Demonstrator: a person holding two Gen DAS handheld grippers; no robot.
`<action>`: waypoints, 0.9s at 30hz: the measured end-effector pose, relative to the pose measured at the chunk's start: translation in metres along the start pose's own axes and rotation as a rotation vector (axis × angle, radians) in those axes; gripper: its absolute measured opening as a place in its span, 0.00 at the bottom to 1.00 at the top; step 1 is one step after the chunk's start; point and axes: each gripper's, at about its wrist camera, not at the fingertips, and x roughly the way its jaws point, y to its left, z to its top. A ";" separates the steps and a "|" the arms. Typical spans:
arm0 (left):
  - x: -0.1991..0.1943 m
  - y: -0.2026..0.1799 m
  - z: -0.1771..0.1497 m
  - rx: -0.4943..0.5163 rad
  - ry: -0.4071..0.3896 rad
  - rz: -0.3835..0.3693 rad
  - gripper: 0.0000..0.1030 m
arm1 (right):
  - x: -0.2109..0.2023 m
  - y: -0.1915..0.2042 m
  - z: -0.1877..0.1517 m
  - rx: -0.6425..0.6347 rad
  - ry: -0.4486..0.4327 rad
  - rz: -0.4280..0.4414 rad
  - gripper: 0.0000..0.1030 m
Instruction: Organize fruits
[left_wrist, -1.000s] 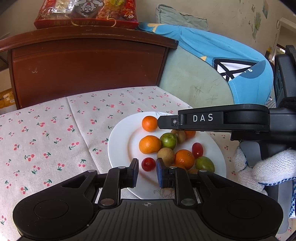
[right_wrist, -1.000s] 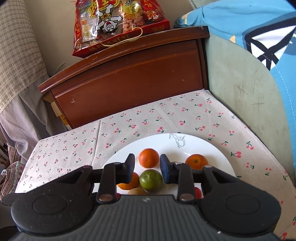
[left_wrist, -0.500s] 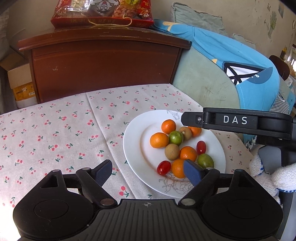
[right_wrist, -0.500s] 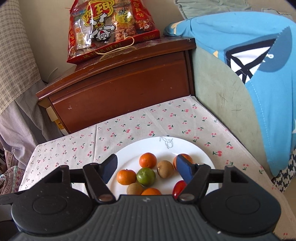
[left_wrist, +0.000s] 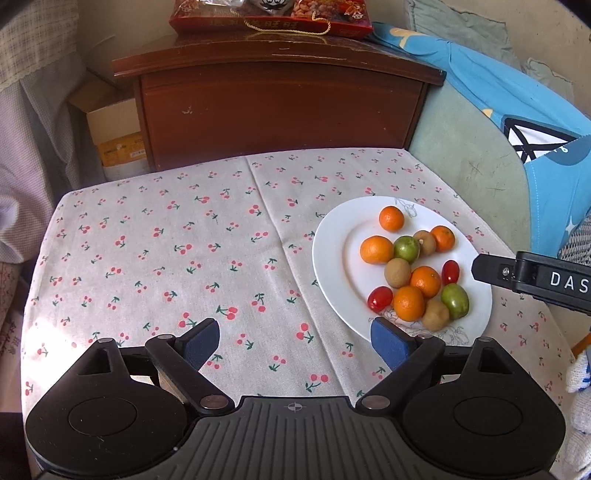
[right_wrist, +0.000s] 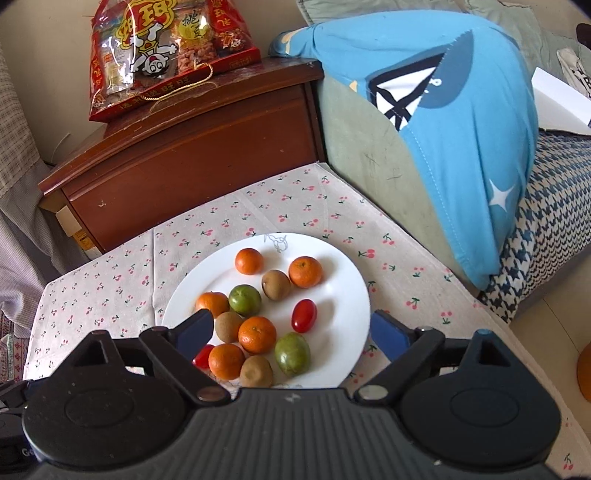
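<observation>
A white plate (left_wrist: 332, 258) (right_wrist: 343, 273) on the cherry-print tablecloth (left_wrist: 166, 240) holds several small fruits: oranges (left_wrist: 376, 249) (right_wrist: 257, 334), green fruits (left_wrist: 406, 248) (right_wrist: 244, 299), brown kiwis (left_wrist: 397, 272) (right_wrist: 275, 284) and red cherry tomatoes (left_wrist: 379, 298) (right_wrist: 304, 315). My left gripper (left_wrist: 297, 341) is open and empty above the cloth, left of and nearer than the plate. My right gripper (right_wrist: 291, 330) is open and empty, raised over the plate's near side; a finger of it (left_wrist: 532, 282) shows at the right edge of the left wrist view.
A dark wooden cabinet (left_wrist: 280, 107) (right_wrist: 192, 155) stands behind the table with a red snack bag (right_wrist: 166, 51) on top. A blue cloth over a green cushion (right_wrist: 443, 110) lies to the right. A cardboard box (left_wrist: 110, 136) sits at the far left.
Both grippers went from nearly shut to wide open and pulled back and up from the plate. The left one has shifted left, so the plate now lies to its right.
</observation>
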 end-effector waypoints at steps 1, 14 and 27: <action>0.000 0.000 0.000 -0.002 0.007 0.011 0.88 | -0.002 -0.001 -0.002 0.004 0.007 -0.009 0.89; -0.019 -0.023 0.004 0.023 0.011 0.112 0.88 | -0.015 -0.004 -0.022 -0.027 0.089 -0.065 0.93; -0.024 -0.028 0.008 -0.006 0.019 0.163 0.88 | -0.015 -0.004 -0.018 -0.040 0.092 -0.085 0.94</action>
